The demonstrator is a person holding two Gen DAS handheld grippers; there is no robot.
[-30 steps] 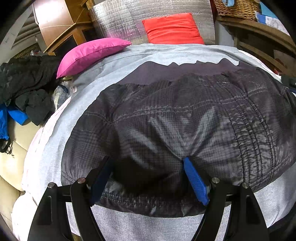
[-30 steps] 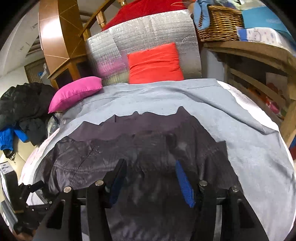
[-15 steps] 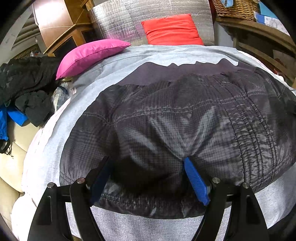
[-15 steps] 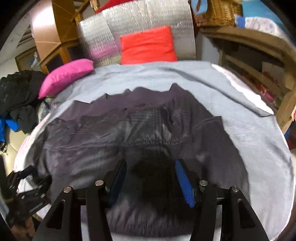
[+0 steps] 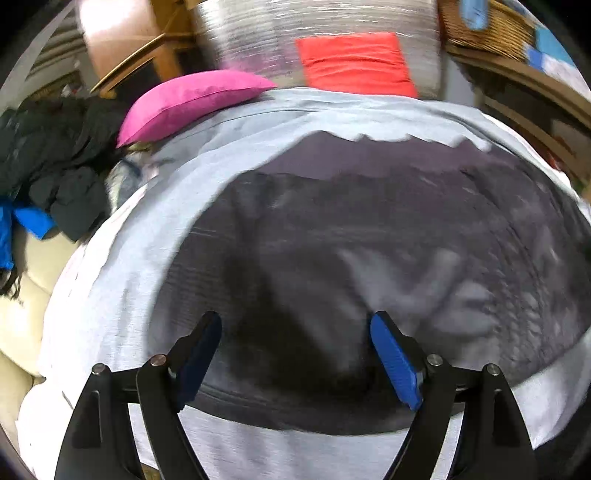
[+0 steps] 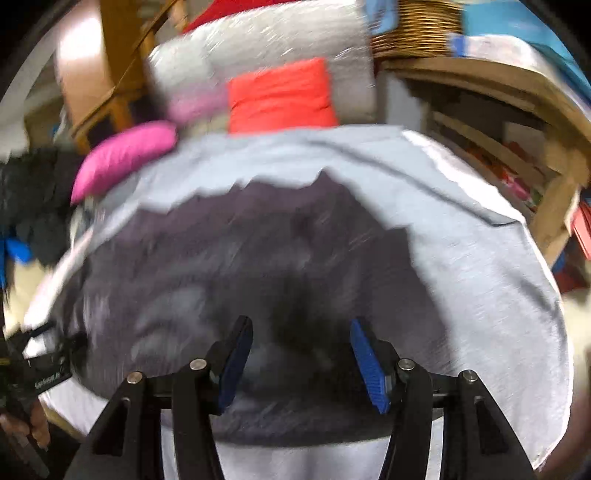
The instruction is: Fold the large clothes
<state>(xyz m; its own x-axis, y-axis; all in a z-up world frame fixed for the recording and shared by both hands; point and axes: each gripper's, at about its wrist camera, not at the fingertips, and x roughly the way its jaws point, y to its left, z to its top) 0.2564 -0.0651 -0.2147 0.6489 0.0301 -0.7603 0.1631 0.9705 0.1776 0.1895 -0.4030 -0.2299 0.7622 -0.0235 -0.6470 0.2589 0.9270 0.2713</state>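
Note:
A dark quilted jacket (image 5: 369,240) lies spread flat on a grey sheet (image 5: 122,258); the right wrist view shows the same jacket (image 6: 277,251). My left gripper (image 5: 295,326) hovers open over the jacket's near hem, and its blue pads (image 5: 393,358) do not press the fabric. My right gripper (image 6: 299,326) hangs over the near hem further right. Its jaws are opening, with the fabric lying under the gap and not pinched. At the lower left edge of the right wrist view, the left gripper's body (image 6: 44,369) shows with a hand (image 6: 37,424) on it.
A pink pillow (image 5: 192,99) and a red cushion (image 5: 354,62) lean at the far end against a silver foil mat (image 5: 251,40). Dark clothes (image 5: 55,158) are piled at the left over a cream seat (image 5: 22,314). Wooden shelves (image 6: 498,122) and a wicker basket (image 6: 417,33) stand at the right.
Both grippers have drawn back towards the near edge, so more grey sheet shows before the hem. The right gripper's jaws stand wider apart. Both views are now blurred by motion.

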